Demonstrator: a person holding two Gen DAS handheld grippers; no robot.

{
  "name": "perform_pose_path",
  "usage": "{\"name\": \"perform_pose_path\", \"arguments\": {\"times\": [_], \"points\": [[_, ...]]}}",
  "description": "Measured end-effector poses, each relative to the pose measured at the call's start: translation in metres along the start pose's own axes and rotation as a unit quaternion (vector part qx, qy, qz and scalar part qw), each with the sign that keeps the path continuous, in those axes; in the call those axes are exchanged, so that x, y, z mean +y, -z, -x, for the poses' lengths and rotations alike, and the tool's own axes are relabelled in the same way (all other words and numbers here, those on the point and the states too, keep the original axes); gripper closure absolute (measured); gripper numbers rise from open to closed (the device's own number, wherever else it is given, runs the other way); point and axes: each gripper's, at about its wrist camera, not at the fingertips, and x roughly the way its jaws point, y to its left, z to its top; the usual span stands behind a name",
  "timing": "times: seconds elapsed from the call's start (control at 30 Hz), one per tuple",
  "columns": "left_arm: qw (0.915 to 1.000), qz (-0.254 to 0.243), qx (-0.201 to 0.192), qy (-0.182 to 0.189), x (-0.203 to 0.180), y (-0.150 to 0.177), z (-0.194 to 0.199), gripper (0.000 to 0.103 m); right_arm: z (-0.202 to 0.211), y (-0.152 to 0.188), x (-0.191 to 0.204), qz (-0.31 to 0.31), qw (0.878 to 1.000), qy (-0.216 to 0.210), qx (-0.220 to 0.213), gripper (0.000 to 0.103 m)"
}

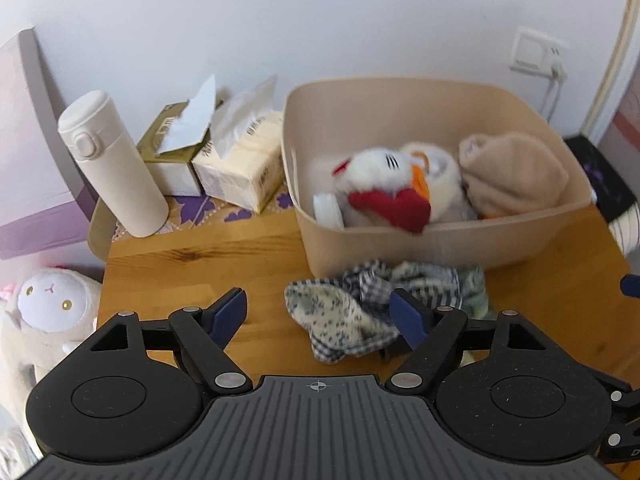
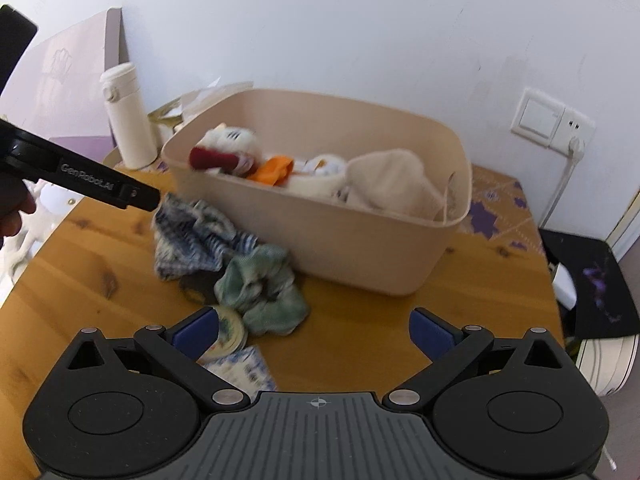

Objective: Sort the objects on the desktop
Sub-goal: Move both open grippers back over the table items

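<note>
1. The workspace was a wooden table (image 1: 168, 280) set against a white wall, with a white flask (image 1: 114, 164) and 2 tissue boxes (image 1: 208, 152) standing at its back left.
2. A beige bin (image 2: 320, 236) stood toward the back of the table and already held a plush toy (image 1: 380, 188) and a tan cloth bundle (image 1: 516, 172).
3. The next item I judged to sort was the checked cloth (image 1: 348, 316), lying crumpled on the table, right against the near wall of the bin.
4. I held the left gripper (image 1: 320, 316) with its jaws released and spread wide. The cloth lay between its fingers, nearer the right-hand pad (image 1: 408, 316), with nothing gripped.
5. I held the right gripper (image 2: 316, 332) released as well, empty, over bare table just right of a green scrunchie (image 2: 264, 292).
6. A small round tin (image 2: 228, 334) and a printed packet (image 2: 244, 368) lay beside the left-hand pad (image 2: 196, 332) of the right gripper.
7. The left gripper was the nearer to the cloth. In my judgement the coming move depended on this: the cloth sat straight ahead of its jaws.
8. The long axis of the cloth ran left to right, roughly parallel to the bin wall and across the gripper's line of approach. Its speckled end pointed left and toward me.
9. I judged that closing there would pinch the near fold; the bin stood directly behind.
</note>
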Motion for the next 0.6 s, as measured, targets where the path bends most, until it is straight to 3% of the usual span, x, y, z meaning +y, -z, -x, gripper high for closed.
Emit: {"name": "perform_pose_path", "arguments": {"times": [0.6], "points": [[0.9994,-0.017,0.029,0.005,-0.006,0.021,-0.028,0.023,-0.022,0.054,0.026,-0.024,0.996,-0.038,0.081,0.0]]}}
